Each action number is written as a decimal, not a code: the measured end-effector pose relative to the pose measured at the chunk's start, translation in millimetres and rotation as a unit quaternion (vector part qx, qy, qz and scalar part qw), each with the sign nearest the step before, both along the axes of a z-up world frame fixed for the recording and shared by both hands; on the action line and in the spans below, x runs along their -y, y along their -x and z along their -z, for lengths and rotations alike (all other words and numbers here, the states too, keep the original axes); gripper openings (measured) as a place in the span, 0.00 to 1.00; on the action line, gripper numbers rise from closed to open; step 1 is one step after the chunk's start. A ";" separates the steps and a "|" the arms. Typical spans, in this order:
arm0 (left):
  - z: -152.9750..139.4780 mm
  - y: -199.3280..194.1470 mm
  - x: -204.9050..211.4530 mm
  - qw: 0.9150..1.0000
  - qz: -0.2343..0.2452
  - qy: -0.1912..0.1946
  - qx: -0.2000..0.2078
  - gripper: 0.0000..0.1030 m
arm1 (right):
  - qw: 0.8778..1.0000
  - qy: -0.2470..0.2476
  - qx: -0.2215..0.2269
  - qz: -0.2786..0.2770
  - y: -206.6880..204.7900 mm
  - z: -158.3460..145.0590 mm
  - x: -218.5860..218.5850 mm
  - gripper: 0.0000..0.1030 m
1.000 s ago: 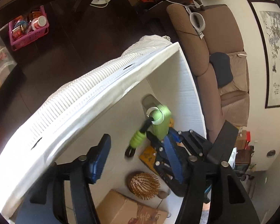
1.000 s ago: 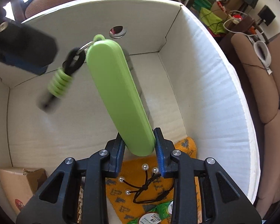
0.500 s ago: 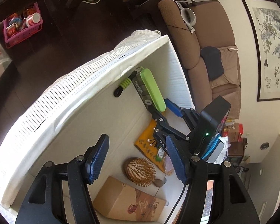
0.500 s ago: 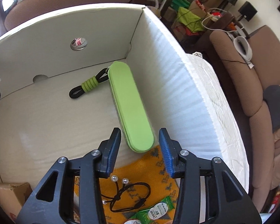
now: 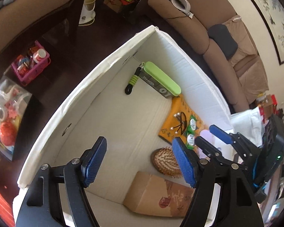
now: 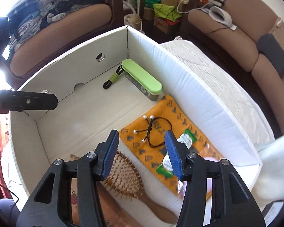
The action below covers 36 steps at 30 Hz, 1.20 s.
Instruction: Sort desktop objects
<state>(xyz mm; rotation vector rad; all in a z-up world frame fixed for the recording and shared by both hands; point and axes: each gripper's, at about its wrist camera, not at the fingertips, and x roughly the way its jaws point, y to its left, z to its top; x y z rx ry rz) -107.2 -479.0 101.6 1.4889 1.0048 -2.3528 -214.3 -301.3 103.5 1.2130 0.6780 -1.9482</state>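
Note:
A green-lidded case (image 6: 142, 77) with a green and black lanyard (image 6: 112, 78) lies in the far corner of the white box (image 6: 189, 71); it also shows in the left wrist view (image 5: 161, 78). My right gripper (image 6: 141, 153) is open and empty, raised above an orange cloth (image 6: 161, 113) that carries a black beaded cord (image 6: 151, 130). My left gripper (image 5: 139, 160) is open and empty over the box's near end. The right gripper (image 5: 208, 138) shows in the left wrist view.
In the box lie a wooden hairbrush (image 6: 123, 172), green-labelled packets (image 6: 185, 138) and a cardboard carton (image 5: 159, 194). A pink basket (image 5: 31, 64) with small items stands on the dark table outside. Brown sofas (image 6: 255, 37) stand behind.
My right gripper has let go of the green case in the box's far corner, opened wider and drawn back and up. My left gripper has pulled back too.

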 end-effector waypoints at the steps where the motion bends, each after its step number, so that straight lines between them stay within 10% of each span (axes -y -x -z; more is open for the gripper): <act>1: -2.2 -2.1 -5.7 1.000 0.009 0.019 0.005 0.74 | 1.000 0.001 -0.003 0.009 -7.1 -4.3 -5.5 0.47; 6: -13.6 -19.7 -30.3 0.995 0.028 0.098 0.008 0.85 | 0.998 0.031 0.007 0.050 -30.4 -22.5 -25.4 0.68; 12: -23.3 -49.4 -41.7 0.997 0.015 0.080 0.009 1.00 | 0.995 0.054 0.009 0.081 -63.1 -42.4 -51.3 1.00; 36: -89.4 -149.8 -220.6 0.975 0.077 0.202 -0.043 1.00 | 0.980 0.105 -0.035 0.163 -194.4 -108.5 -235.6 1.00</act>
